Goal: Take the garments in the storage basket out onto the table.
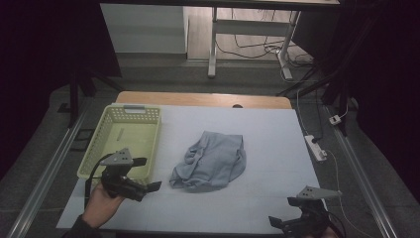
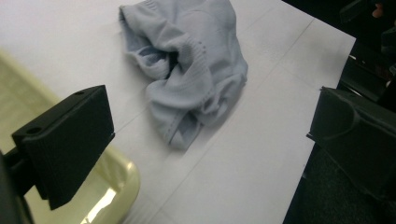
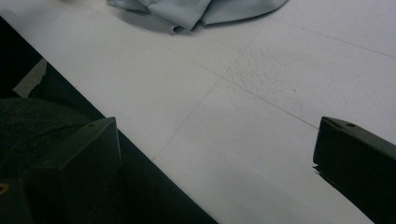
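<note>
Cloth first: a crumpled pale blue knitted garment (image 1: pixel 210 161) lies mid-counter in the high view, on the white-covered counter (image 1: pixel 267 148), just right of a yellow-green perforated plastic basket (image 1: pixel 106 134) and not touching it. Left gripper (image 1: pixel 148 174) hovers at the basket's near corner, jaws spread, nothing held. Right gripper (image 1: pixel 285 212) sits at the near right edge, well apart from the garment, jaws apart and empty.

Left gripper view: ribbed hems and folds bunch upward, a loose tail pointing towards the camera. Judged light, limp, not fragile; it will sag and drag when lifted. Best hold looks like a raised ribbed fold, pinched deep so knit does not slip.

Right gripper view: jaws wide over bare counter; the garment's near edge lies flat, harder to catch there.
</note>
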`<state>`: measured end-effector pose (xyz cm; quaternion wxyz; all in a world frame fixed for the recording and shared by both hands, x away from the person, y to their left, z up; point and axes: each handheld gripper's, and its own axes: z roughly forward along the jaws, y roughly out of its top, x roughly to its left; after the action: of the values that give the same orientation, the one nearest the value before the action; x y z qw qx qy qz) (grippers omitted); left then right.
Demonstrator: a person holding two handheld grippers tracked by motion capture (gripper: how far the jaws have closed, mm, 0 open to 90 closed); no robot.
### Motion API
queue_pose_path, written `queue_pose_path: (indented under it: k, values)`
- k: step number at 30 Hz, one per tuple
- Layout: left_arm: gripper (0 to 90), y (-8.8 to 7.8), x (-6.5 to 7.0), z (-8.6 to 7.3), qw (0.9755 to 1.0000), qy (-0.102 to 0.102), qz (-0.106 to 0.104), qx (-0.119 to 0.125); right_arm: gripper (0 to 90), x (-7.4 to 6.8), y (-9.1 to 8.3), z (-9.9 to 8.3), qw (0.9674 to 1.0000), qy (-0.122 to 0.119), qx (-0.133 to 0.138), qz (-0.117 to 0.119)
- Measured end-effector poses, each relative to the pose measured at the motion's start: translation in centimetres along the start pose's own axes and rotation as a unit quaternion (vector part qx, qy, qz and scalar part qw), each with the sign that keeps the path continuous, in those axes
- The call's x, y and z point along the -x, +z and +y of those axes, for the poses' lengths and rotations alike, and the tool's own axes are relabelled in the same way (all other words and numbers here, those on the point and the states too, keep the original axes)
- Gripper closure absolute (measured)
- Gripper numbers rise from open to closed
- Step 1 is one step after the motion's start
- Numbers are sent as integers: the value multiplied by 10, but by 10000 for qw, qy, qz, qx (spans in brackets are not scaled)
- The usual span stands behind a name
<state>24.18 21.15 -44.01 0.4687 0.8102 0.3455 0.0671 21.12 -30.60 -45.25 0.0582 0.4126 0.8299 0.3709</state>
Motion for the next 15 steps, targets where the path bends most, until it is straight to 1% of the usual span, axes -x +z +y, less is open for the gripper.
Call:
queue_pose_path:
  k: [8,15]
  values:
    - [0,-26,-2,-23,9994,-254,149,200,7,0,0,0,10000,5,-2,-18]
    - [0,-49,-3,-45,9981,-412,372,268,4,0,0,0,10000,19,-5,-41]
